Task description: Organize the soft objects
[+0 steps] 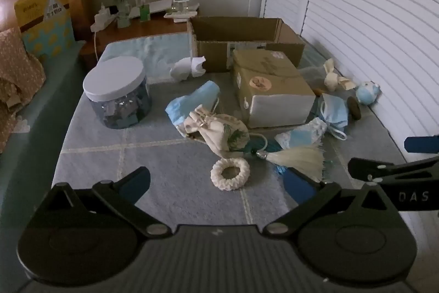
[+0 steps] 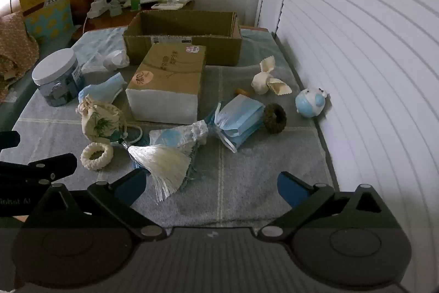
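Soft items lie scattered on a blue-grey mat: a bamboo-print drawstring pouch (image 1: 219, 132) (image 2: 101, 122), a white scrunchie (image 1: 230, 174) (image 2: 96, 155), a cream tassel (image 1: 299, 158) (image 2: 164, 164), blue face masks (image 1: 194, 103) (image 2: 241, 122), a dark scrunchie (image 2: 275, 114), a cream bow (image 2: 267, 80) and a blue-white plush (image 2: 311, 103). My left gripper (image 1: 216, 184) hangs open just in front of the white scrunchie, nothing between its jaws. My right gripper (image 2: 211, 187) is open too, empty, with the tassel's fringe by its left finger.
An open cardboard box (image 1: 247, 29) (image 2: 181, 43) stands at the back, with a wrapped tissue pack (image 1: 271, 87) in front of it. A white-lidded jar (image 1: 118, 92) sits at the left. White louvred doors (image 2: 356, 59) bound the right side. A nightstand (image 1: 142, 29) with gadgets is behind.
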A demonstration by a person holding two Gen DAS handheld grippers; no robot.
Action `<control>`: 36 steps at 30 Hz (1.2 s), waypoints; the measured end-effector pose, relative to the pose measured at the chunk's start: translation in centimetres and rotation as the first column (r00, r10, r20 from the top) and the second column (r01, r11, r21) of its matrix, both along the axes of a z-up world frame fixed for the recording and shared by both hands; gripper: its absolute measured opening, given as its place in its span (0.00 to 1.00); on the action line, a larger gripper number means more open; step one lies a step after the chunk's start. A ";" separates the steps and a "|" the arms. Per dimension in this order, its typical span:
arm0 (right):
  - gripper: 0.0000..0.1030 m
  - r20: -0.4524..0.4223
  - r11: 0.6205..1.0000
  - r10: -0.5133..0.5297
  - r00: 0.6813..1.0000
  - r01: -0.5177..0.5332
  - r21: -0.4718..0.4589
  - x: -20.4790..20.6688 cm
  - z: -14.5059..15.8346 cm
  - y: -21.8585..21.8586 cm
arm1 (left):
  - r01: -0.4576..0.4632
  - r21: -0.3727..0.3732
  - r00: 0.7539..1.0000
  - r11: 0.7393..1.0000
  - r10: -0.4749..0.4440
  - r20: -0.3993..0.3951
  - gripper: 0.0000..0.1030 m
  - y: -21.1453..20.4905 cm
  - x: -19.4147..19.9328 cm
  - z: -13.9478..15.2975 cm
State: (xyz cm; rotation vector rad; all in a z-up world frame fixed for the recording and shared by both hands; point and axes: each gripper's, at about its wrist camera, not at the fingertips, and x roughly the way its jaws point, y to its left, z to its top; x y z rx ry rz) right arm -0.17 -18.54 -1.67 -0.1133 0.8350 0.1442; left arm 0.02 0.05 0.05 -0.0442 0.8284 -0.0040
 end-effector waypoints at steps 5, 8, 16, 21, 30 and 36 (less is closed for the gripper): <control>1.00 0.002 1.000 -0.003 1.000 0.003 -0.006 0.0 0.0 0.0 | 0.005 0.010 1.000 1.000 -0.005 0.005 0.99 -0.2 -0.4 -0.2; 1.00 0.005 1.000 -0.005 1.000 0.005 -0.005 -0.1 0.1 0.0 | 0.009 0.018 1.000 1.000 -0.009 0.014 0.99 -0.4 -0.7 -0.2; 1.00 -0.002 1.000 -0.006 1.000 0.006 -0.008 -0.1 0.1 -0.3 | -0.003 0.011 1.000 1.000 0.003 -0.011 0.99 -0.2 -0.3 -0.2; 1.00 0.000 1.000 -0.006 1.000 0.006 -0.013 -0.2 0.0 -0.2 | -0.007 0.021 1.000 1.000 0.007 -0.008 0.99 -0.3 -0.4 -0.1; 1.00 0.006 1.000 -0.004 1.000 0.004 -0.013 -0.3 0.2 -0.2 | -0.009 0.020 1.000 1.000 0.010 -0.009 0.99 -0.1 -0.5 0.1; 1.00 0.007 1.000 -0.005 1.000 0.005 -0.015 -0.3 0.3 -0.2 | -0.005 0.022 1.000 1.000 0.006 -0.010 0.99 -0.3 -0.4 0.1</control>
